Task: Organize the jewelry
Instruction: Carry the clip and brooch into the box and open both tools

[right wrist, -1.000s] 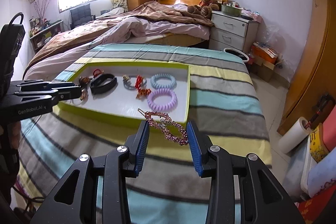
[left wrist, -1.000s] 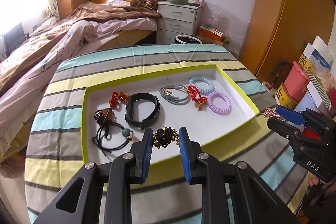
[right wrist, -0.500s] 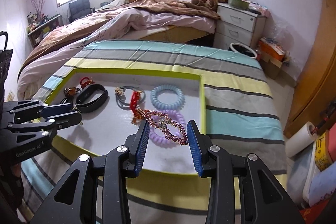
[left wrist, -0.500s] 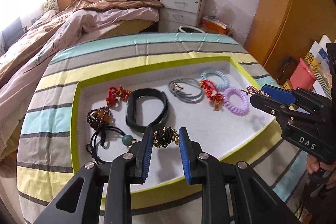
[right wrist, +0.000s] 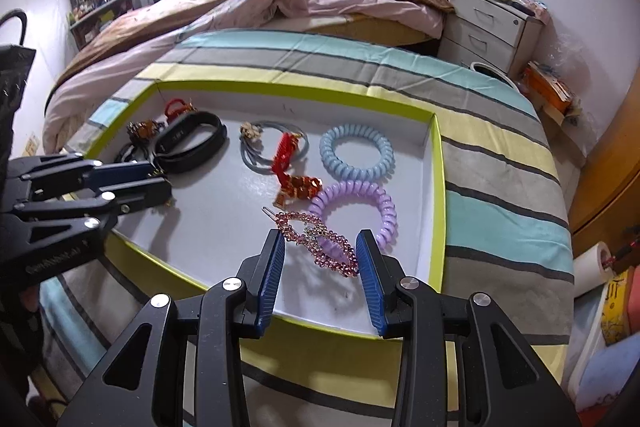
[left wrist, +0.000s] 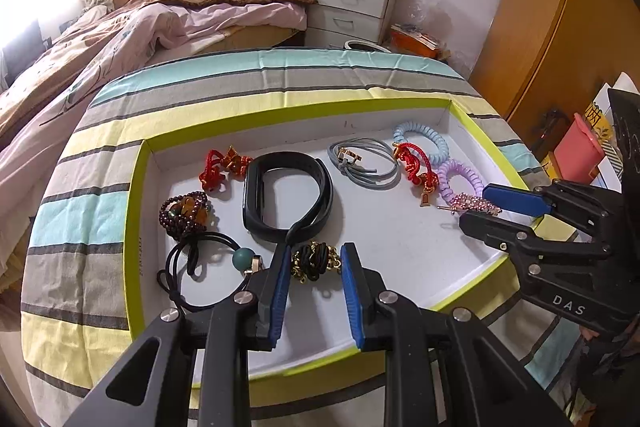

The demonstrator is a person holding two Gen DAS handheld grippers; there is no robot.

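Note:
A white tray with a lime-green rim [left wrist: 134,211] [right wrist: 438,163] lies on the striped table. My left gripper [left wrist: 316,263] is shut on a black-and-gold hair tie [left wrist: 314,261], low over the tray's front. My right gripper [right wrist: 320,251] is shut on a pink rhinestone hair clip [right wrist: 316,241], over the tray's right front beside the purple coil tie [right wrist: 360,203]. The right gripper [left wrist: 492,207] and clip [left wrist: 472,203] also show in the left wrist view.
In the tray lie a black band [left wrist: 288,195], a grey cord bracelet [left wrist: 364,163], a red knot charm [left wrist: 416,163], a blue coil tie [right wrist: 356,151], a bead bracelet [left wrist: 186,211] and a black elastic with a teal bead [left wrist: 208,259]. A bed [left wrist: 140,27] and nightstand [left wrist: 352,11] stand behind.
Both grippers have moved forward and down over the tray, each still holding its piece. The right gripper's clip went from outside the tray's right edge to over its floor.

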